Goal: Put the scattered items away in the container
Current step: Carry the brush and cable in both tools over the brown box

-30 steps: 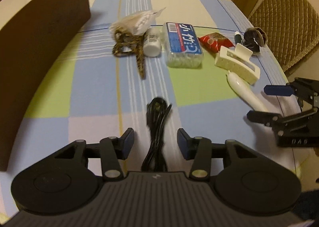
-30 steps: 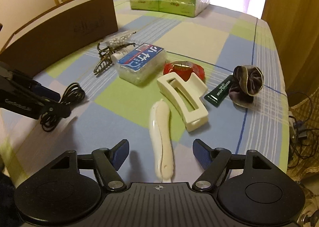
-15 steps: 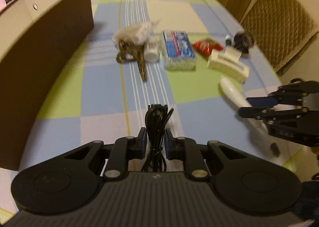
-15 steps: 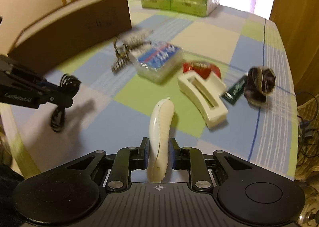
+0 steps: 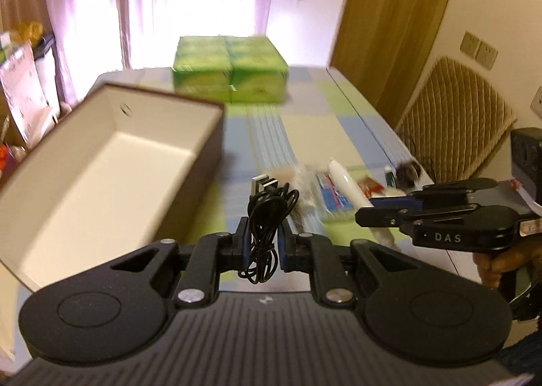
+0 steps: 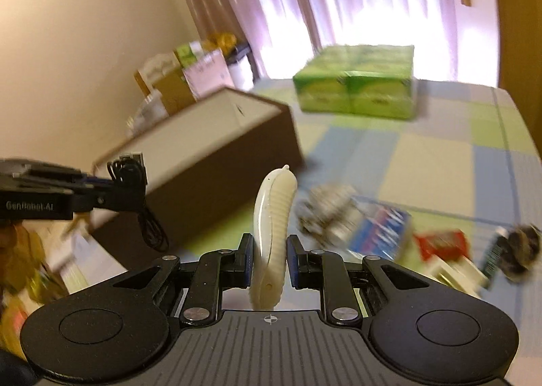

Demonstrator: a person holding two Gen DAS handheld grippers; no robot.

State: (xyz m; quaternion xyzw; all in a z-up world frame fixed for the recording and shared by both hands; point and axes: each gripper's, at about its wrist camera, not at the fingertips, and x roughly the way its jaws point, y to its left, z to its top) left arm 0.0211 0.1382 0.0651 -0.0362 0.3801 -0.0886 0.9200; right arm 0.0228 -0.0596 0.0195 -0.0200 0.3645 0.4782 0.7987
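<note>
Left claw (image 5: 263, 243) tight around black cable (image 5: 267, 216)

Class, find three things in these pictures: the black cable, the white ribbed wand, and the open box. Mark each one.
black cable (image 5: 265, 216), left wrist view, on the coiled bundle.
white ribbed wand (image 6: 275, 213), right wrist view, on its ribbed middle.
open box (image 5: 203, 162), left wrist view, on its brown side wall.

The box (image 5: 111, 162) sits left of frame on the bench (image 5: 315, 128); the packs (image 5: 230, 71) behind it; scattered items (image 5: 333, 193) right.
</note>
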